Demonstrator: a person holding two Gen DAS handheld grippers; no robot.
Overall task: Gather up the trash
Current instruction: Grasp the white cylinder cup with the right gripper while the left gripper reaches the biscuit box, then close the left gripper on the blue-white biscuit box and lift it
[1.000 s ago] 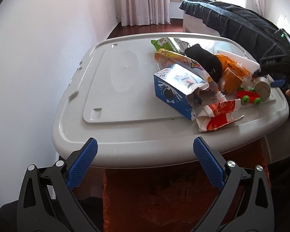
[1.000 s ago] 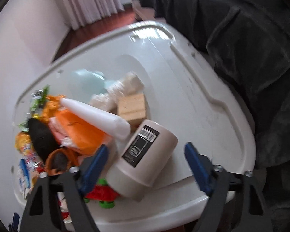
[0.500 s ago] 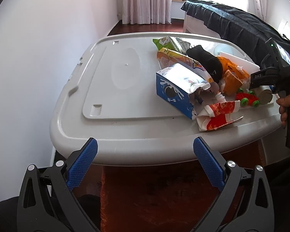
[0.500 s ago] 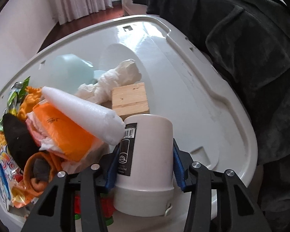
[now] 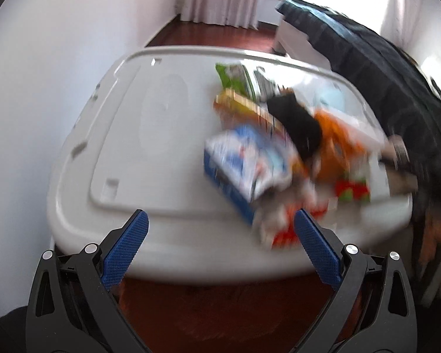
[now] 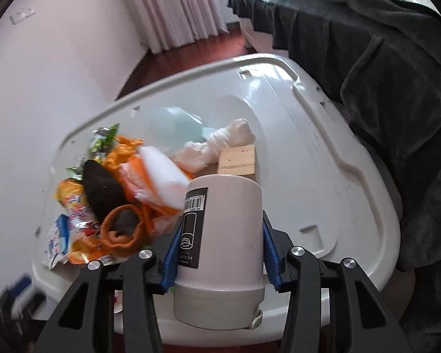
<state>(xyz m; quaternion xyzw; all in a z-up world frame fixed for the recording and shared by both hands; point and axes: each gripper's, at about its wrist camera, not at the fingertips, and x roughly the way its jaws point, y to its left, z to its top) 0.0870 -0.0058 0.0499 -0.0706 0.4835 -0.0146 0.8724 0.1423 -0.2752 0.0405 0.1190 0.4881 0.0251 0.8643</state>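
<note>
- Looking along our left gripper (image 5: 220, 235), we see its two blue-padded fingers (image 5: 123, 250) spread wide apart with nothing between them, poised over the near rim of the white plastic lid (image 5: 161, 253).
- We find this view smeared by blur, so small trash items cannot be told apart; the blue-and-white carton (image 5: 238, 164) lies right of centre, with a black cloth (image 5: 297, 123) and orange wrappers (image 5: 338, 144) behind it and a green packet (image 5: 232, 76) toward the far rim.
- We have a bare stretch of lid (image 5: 150, 135) across the whole left half, from the near rim to the far one; a white wall (image 5: 44, 73) borders that side.
- Turning to the right wrist view, we see our right gripper (image 6: 219, 247) clamped on the white cylindrical container (image 6: 220, 235), one blue pad pressed on each flank; it stands upright over the lid's near edge.
- We see the trash heap (image 6: 114, 194) packed to the container's left, up against the left rim (image 6: 56, 158): orange sock (image 6: 123, 235), foam piece (image 6: 164, 173), snack wrappers (image 6: 76, 206).
- We note a wooden block (image 6: 238, 161) and a crumpled white tissue (image 6: 220, 144) just behind the container.
- We have a bare run of lid (image 6: 323, 194) on the right, out to the raised rim; a dark blanket (image 6: 382, 88) hangs close beyond that edge.
</note>
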